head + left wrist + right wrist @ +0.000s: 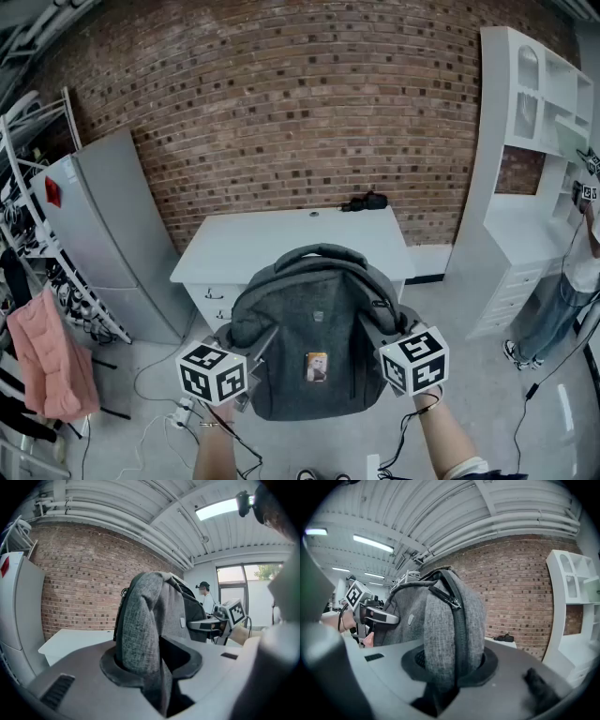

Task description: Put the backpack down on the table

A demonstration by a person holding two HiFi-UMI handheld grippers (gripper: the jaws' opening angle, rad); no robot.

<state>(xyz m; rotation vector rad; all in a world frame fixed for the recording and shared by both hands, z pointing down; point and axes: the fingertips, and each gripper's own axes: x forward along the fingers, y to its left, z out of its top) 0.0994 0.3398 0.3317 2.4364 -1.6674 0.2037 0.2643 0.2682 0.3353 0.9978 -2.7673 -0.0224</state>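
Grey fabric backpack is hanging upright in the air, long axis vertical, carried from both flanks. Left gripper is clamping a fold of the left side; right gripper is clamping the padded right edge by the zip. Both are sitting level, neither nearer. White table is lying ahead of the bag and below it, not touching. Judging: the bag is needing to go forward, then down, base first.

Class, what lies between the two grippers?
The grey backpack, gripped on either side by the left gripper and right gripper, as the head view shows.
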